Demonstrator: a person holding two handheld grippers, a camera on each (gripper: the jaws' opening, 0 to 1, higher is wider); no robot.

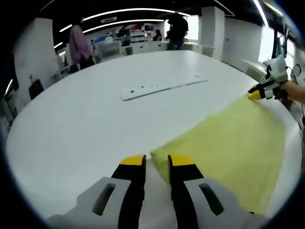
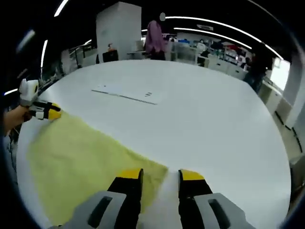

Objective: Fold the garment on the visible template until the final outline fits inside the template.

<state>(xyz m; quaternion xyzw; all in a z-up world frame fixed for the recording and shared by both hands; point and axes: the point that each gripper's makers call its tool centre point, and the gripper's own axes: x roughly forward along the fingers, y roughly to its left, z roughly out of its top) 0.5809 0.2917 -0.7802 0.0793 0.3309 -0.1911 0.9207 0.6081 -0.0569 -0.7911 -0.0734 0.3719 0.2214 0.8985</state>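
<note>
No writing can be read anywhere. The yellow garment (image 1: 228, 143) lies flat on the white counter (image 1: 86, 124). The left hand-held gripper (image 1: 156, 161) has its jaws parted narrowly at one corner of the cloth, the corner lying between the tips; whether it grips is unclear. The right hand-held gripper (image 2: 161, 174) stands likewise at another corner (image 2: 152, 168), jaws narrowly apart. Farther out on the counter lies a long white strip (image 1: 162, 87), well apart from the garment. 2 people (image 1: 80, 45) stand beyond the counter's far edge.
</note>
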